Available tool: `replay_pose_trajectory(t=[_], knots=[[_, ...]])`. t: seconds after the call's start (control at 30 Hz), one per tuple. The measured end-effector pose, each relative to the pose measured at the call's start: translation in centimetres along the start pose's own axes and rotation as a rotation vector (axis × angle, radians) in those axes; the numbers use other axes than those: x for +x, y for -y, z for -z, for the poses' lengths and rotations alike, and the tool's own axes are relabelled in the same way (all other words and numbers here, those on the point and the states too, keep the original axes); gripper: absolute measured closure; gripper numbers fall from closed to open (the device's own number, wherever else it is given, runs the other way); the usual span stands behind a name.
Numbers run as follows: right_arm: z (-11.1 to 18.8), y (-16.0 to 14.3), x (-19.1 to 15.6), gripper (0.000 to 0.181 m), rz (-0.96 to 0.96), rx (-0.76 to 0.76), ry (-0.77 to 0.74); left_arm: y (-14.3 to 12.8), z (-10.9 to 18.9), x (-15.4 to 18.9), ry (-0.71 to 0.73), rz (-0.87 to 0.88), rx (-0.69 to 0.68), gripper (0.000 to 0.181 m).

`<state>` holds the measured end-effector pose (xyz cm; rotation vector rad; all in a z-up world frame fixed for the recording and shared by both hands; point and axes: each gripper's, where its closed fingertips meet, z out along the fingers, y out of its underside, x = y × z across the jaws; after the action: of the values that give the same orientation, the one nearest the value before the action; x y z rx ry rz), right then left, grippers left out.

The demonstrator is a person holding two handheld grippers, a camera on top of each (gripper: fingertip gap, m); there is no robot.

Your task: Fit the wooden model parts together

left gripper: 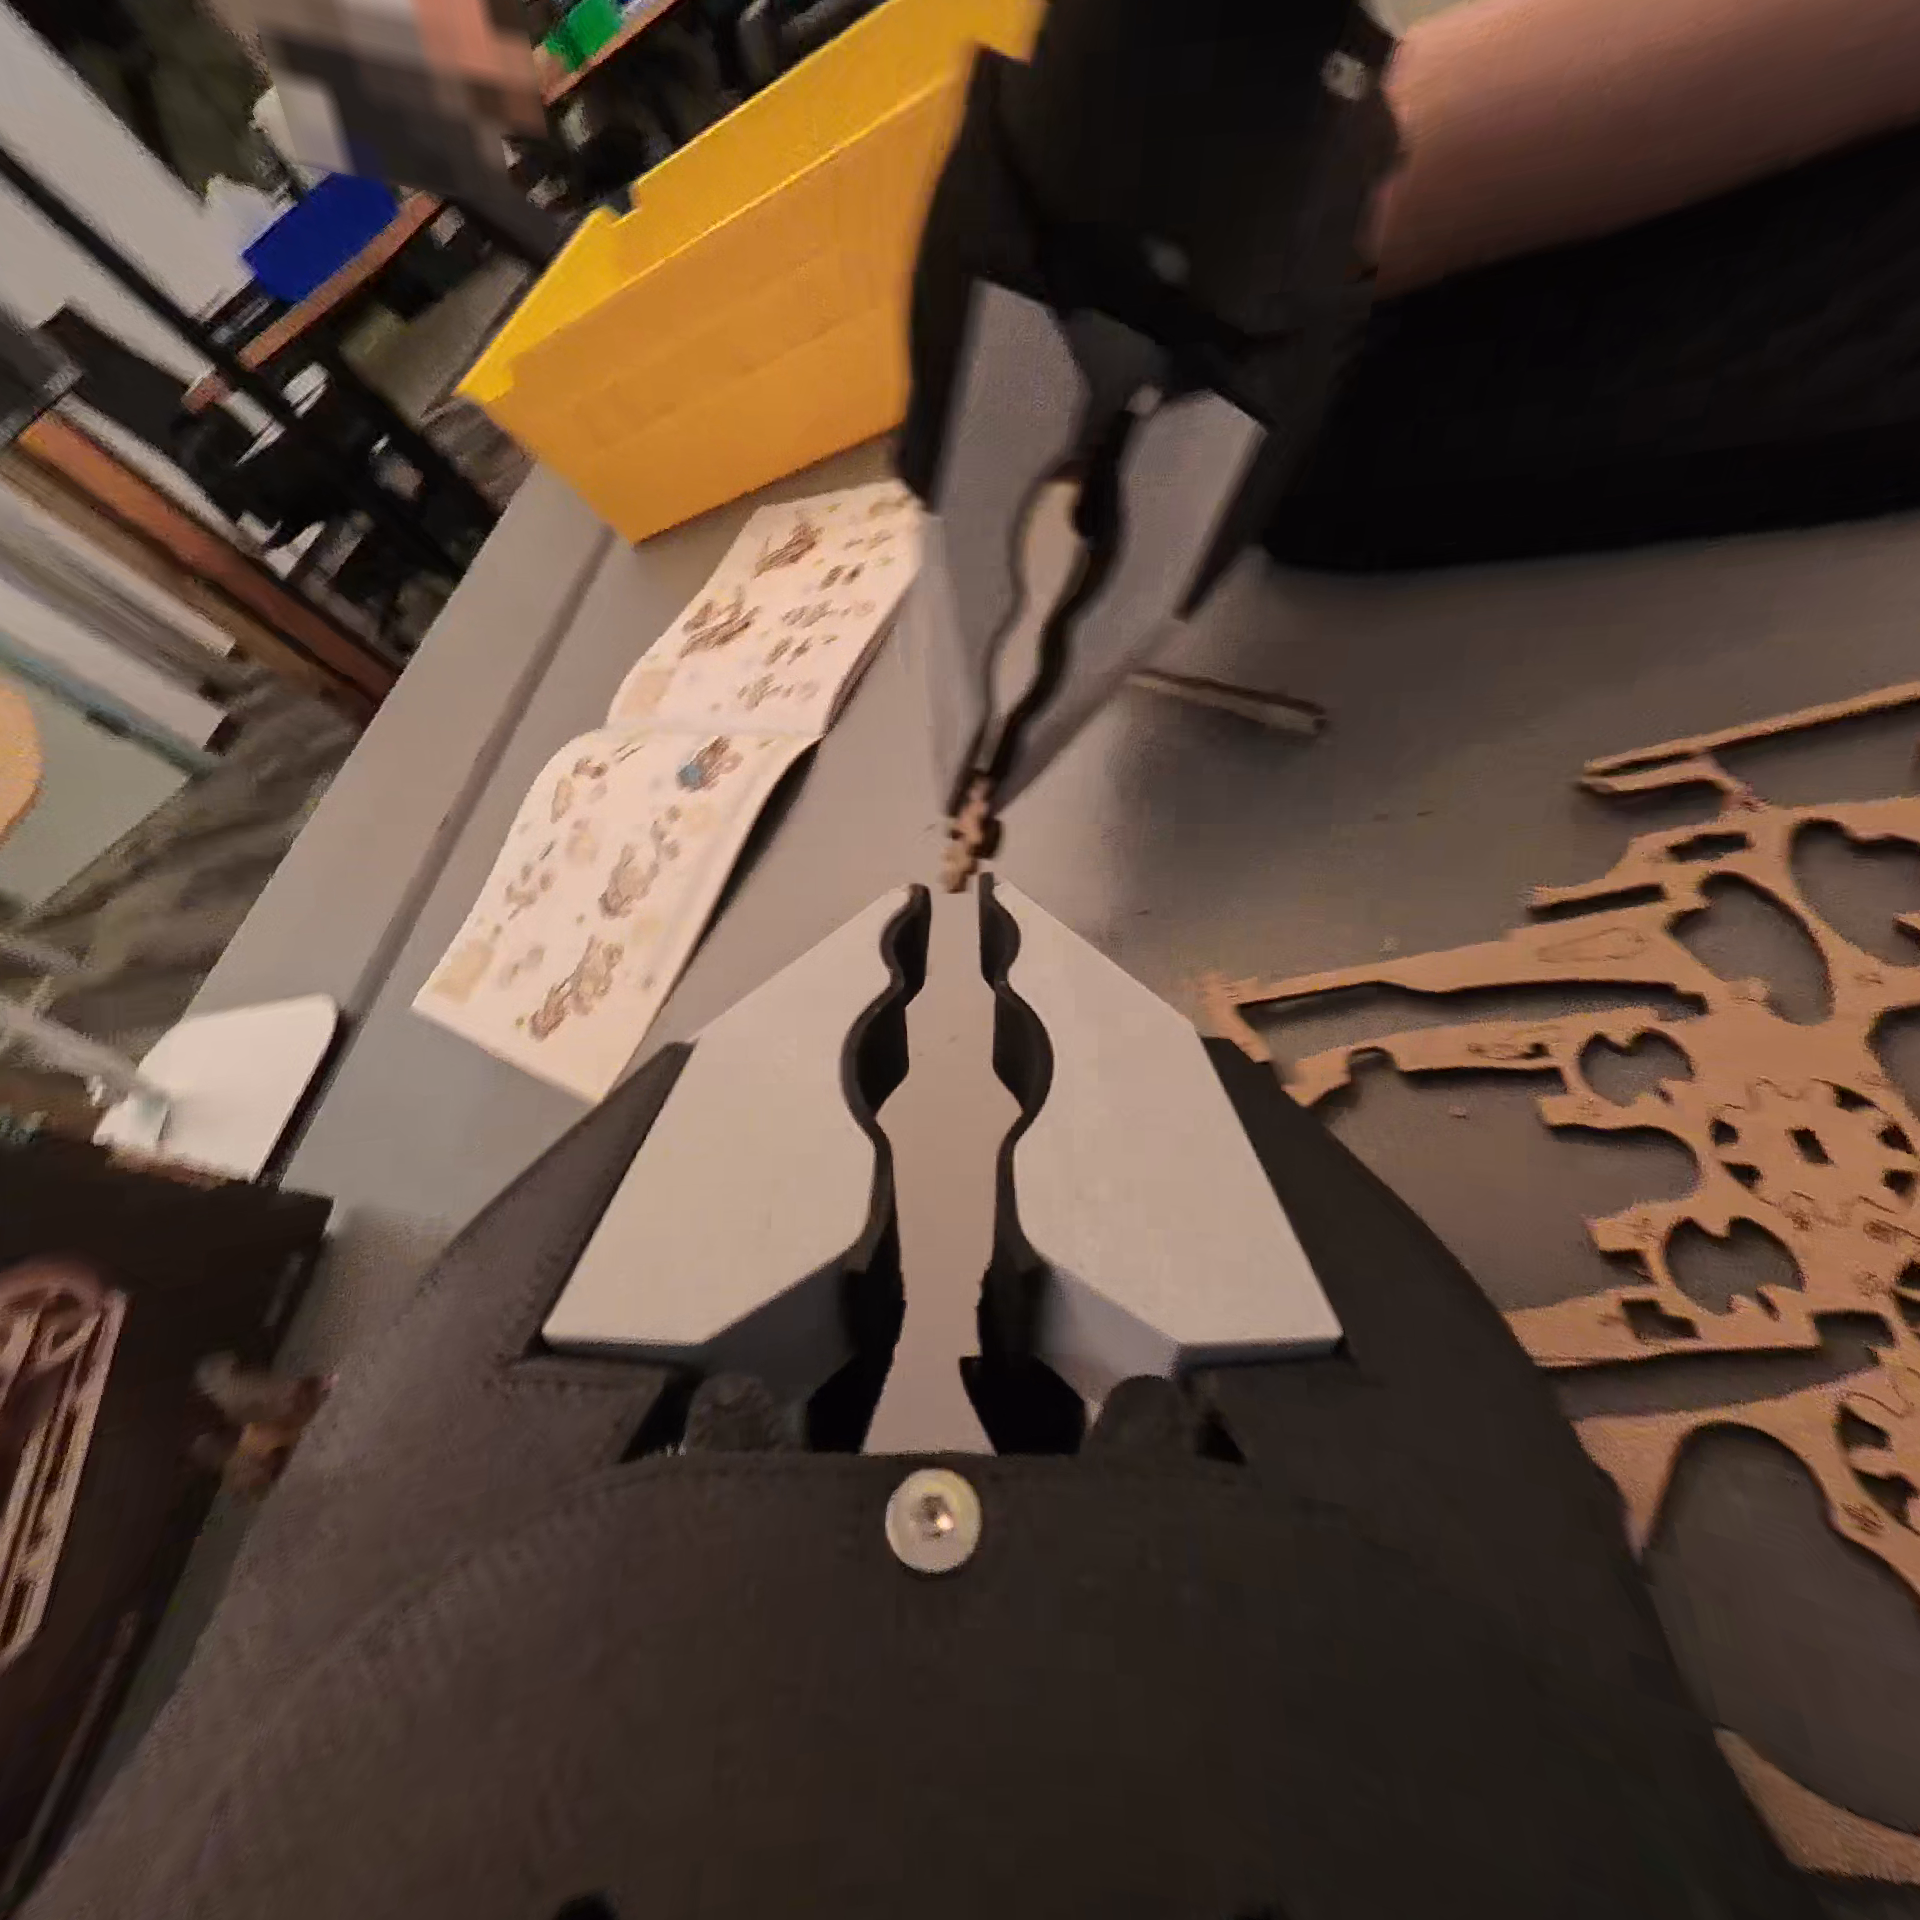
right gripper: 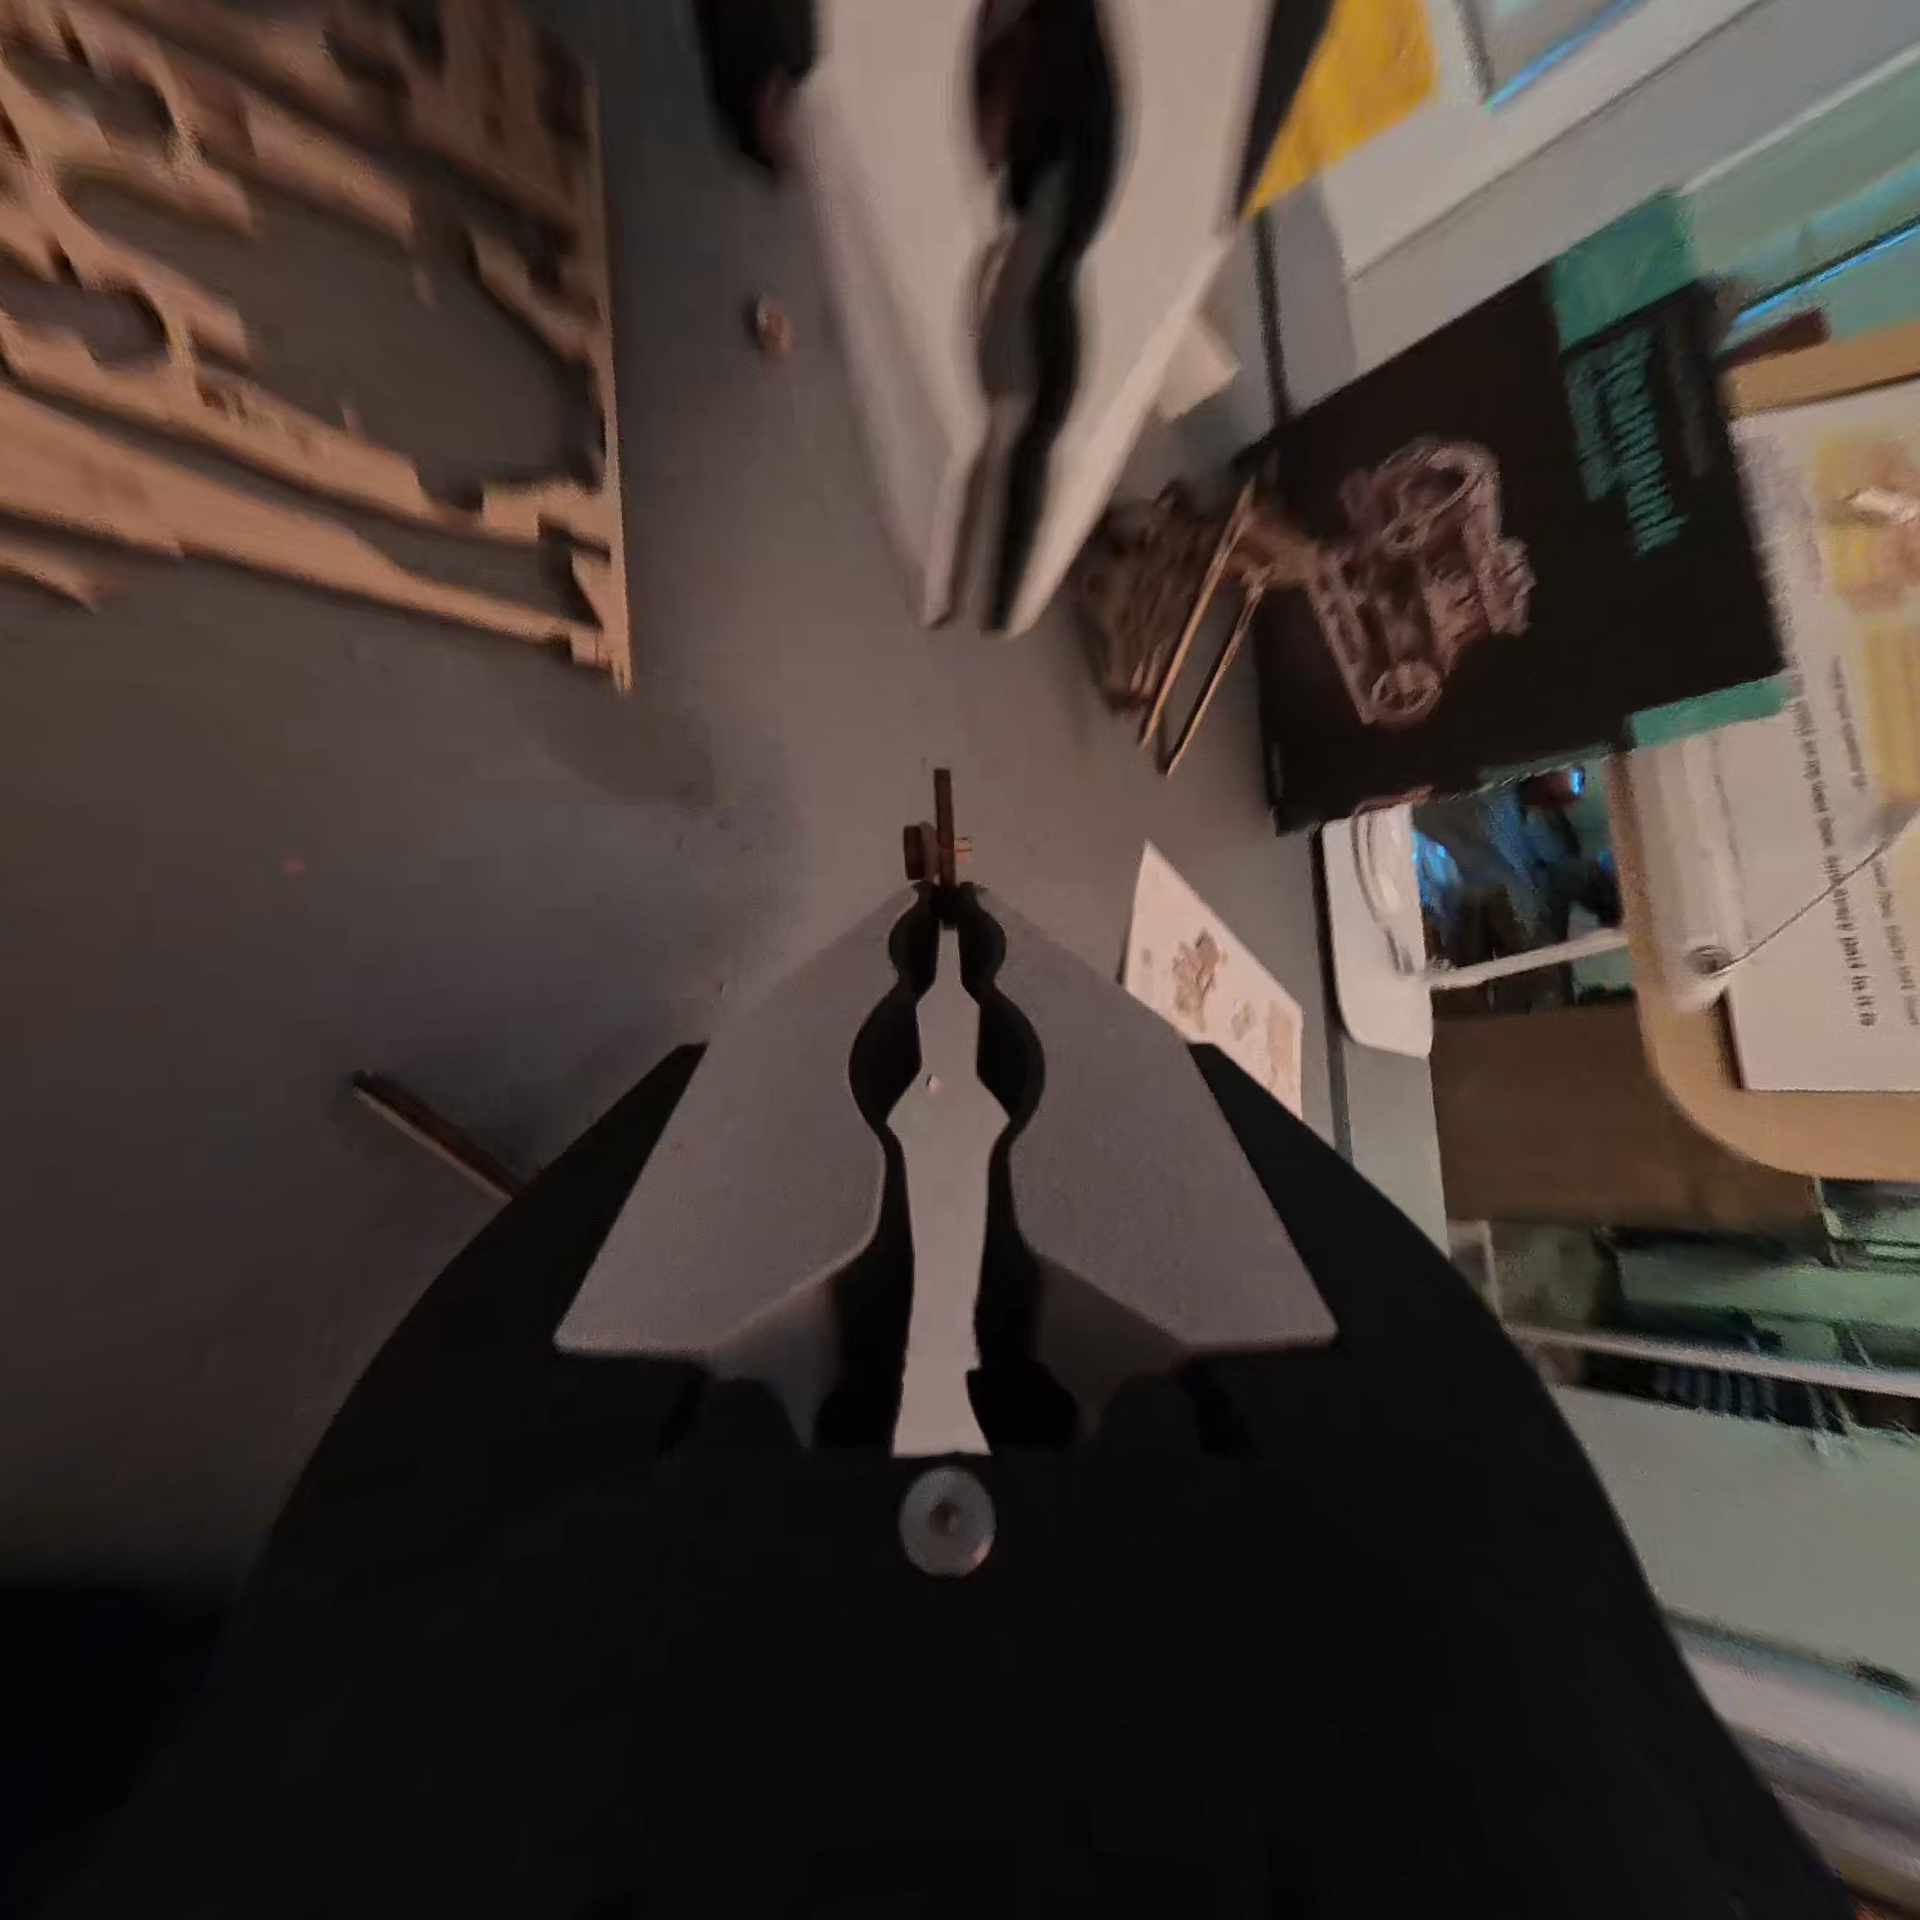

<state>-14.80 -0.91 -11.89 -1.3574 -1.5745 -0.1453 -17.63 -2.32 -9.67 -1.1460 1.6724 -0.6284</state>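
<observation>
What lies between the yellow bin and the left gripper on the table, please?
In the left wrist view, an open booklet lies on the grey table between the yellow bin and the left gripper.

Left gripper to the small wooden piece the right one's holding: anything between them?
Nothing visible. In the left wrist view the left gripper, tips slightly apart, points at the small wooden piece pinched by the right gripper, with only bare grey table around it. The instruction booklet lies off to the side.

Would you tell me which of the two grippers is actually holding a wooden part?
The right gripper: its tips pinch a small wooden part above the table. The left gripper has a narrow gap between its tips and holds nothing.
</observation>
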Motion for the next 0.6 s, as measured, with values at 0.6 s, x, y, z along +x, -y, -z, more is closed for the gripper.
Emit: replay_pose_trajectory(t=[0.6], knots=[[0.0, -0.5, 0.6, 0.169, -0.144, -0.027, -0.004, -1.1, 6.9, -9.5, 0.418, 0.281, 0.058, 0.177]])
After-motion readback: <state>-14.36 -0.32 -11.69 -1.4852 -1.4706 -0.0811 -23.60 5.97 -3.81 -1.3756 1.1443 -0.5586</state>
